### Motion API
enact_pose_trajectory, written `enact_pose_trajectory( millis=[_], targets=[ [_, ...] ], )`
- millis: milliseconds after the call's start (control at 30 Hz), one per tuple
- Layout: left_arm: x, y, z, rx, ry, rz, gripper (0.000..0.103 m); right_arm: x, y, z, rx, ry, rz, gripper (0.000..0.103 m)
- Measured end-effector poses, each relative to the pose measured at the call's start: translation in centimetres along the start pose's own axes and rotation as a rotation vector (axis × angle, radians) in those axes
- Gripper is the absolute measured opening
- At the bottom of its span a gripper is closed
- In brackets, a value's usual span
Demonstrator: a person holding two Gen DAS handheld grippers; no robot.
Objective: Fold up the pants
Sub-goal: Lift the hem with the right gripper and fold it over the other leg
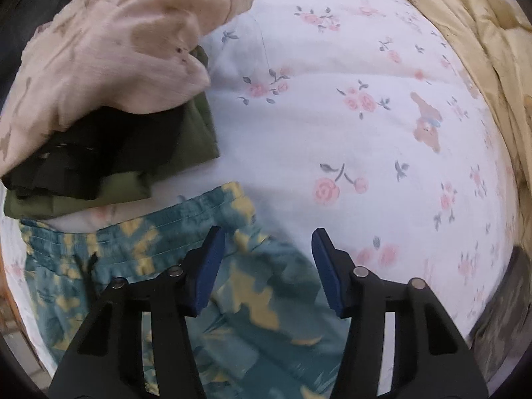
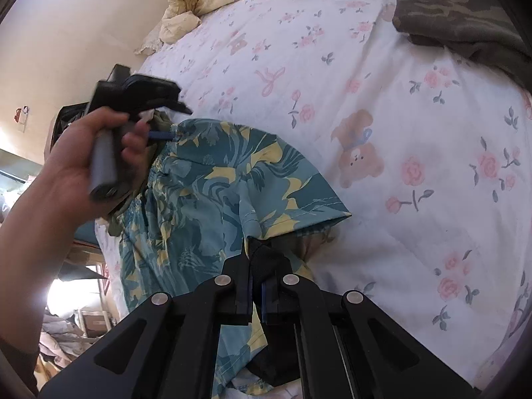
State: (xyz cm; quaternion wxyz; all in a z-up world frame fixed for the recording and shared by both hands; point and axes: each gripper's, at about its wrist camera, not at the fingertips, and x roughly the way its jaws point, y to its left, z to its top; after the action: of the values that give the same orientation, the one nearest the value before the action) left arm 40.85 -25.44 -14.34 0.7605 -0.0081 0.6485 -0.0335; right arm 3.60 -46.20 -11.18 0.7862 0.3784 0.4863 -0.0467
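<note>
On floral bedsheet, teal patterned pants — left tongs agape above waistband, right tongs clamping their hem.

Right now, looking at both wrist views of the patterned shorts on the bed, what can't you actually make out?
- Left wrist view: the lower part of the teal and yellow shorts is covered by the left tool and cut off by the bottom edge.
- Right wrist view: the fold of shorts pinched in the right tool is hidden by its fingers.
- Right wrist view: the person's hand is motion-blurred and covers the waistband end.
- Left wrist view: the pile of folded clothes is blurred.
</note>
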Motion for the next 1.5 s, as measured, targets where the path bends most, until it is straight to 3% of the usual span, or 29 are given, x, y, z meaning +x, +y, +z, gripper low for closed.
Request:
enact_pose_trajectory(
  millis=[67, 100, 133, 167, 233, 367, 467, 600, 833, 1000, 1167, 1333, 1500],
  targets=[
    [0.8, -0.9, -0.1, 0.033, 0.011, 0.048, 0.05, 0.3, 0.2, 0.0, 0.006, 0.014, 0.015, 0.002],
    [1.1, -1.0, -0.2, 0.039, 0.012, 0.068, 0.038, 0.4, 0.4, 0.0, 0.002, 0.017, 0.018, 0.001],
    [1.4, -1.1, -0.2, 0.039, 0.013, 0.089, 0.019, 0.5, 0.6, 0.1, -0.005, 0.02, 0.02, 0.001],
    [1.6, -0.9, -0.2, 0.036, 0.014, 0.121, 0.014, 0.4, 0.8, 0.1, -0.011, 0.02, 0.023, 0.002],
    [1.4, -0.4, -0.2, 0.028, 0.004, 0.099, 0.009, 0.4, 1.2, 0.0, -0.031, 0.022, 0.035, 0.001],
    [-0.7, 0.4, -0.4, 0.083, -0.028, 0.084, 0.007, -0.5, 3.0, -0.8, -0.129, -0.004, 0.034, 0.001],
    [-3.0, 1.6, -0.4, 0.062, -0.023, -0.001, 0.007, -1.3, 4.7, -1.7, -0.221, -0.036, 0.012, 0.001],
    [-6.5, 3.5, -0.5, 0.07, -0.044, -0.048, 0.007, -2.6, 8.0, -3.5, -0.383, -0.081, 0.022, 0.002],
    [-10.6, 9.2, 1.6, 0.101, -0.124, -0.056, 0.007, -3.8, 13.5, -7.8, -0.644, -0.093, 0.128, 0.002],
    [-10.4, 13.1, 1.9, 0.159, -0.143, -0.016, 0.007, -2.8, 18.4, -11.9, -0.825, -0.036, 0.205, 0.002],
    [-8.4, 19.8, 0.6, 0.139, -0.134, 0.044, 0.007, 0.7, 22.7, -17.8, -1.013, 0.089, 0.231, 0.002],
    [-3.2, 23.6, -0.9, 0.147, -0.052, 0.062, 0.007, 4.8, 23.8, -22.0, -1.085, 0.197, 0.19, 0.002],
    [-2.4, 24.7, -0.9, 0.107, -0.117, 0.035, 0.011, 7.1, 23.4, -23.8, -1.1, 0.258, 0.165, 0.002]
  ],
)
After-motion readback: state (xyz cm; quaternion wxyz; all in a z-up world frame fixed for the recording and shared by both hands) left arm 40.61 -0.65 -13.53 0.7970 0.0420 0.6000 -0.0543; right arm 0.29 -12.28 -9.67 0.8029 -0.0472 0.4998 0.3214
